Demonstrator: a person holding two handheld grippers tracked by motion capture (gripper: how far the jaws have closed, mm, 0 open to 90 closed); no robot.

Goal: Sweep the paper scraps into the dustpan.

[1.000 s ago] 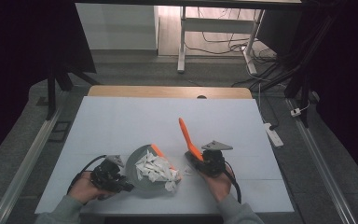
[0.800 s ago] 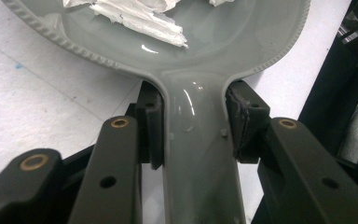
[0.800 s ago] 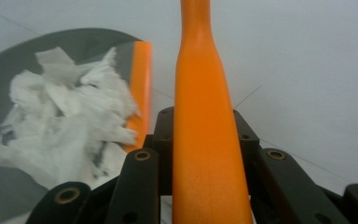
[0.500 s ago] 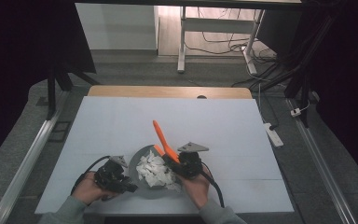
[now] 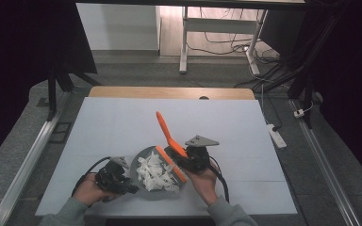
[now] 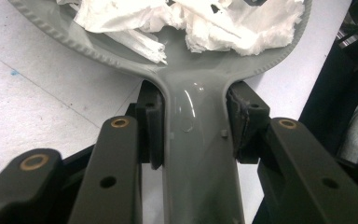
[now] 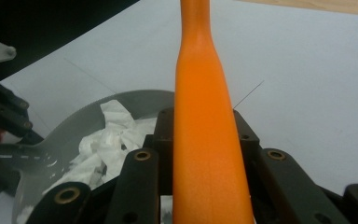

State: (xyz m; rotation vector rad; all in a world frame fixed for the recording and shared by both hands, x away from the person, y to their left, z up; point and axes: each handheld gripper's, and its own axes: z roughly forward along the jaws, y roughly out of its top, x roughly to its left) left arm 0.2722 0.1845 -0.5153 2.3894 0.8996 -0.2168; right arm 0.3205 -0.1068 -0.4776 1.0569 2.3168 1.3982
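— White sheeting covers the worktop [image 5: 122, 127], dark floor all around. What holds what?

— A grey dustpan [image 5: 143, 162] lies flat near the front edge, piled with torn white paper scraps [image 5: 156, 173].

— Who has it?

— The left gripper [image 5: 122, 181]; its fingers [image 6: 150, 123] are clamped on the pan's handle.

— And the right gripper [image 5: 188, 157]?

— Fingers closed on an orange brush [image 5: 168, 139], its handle slanting up and away, its head at the pan's right rim.

— Any writing?

— None readable.
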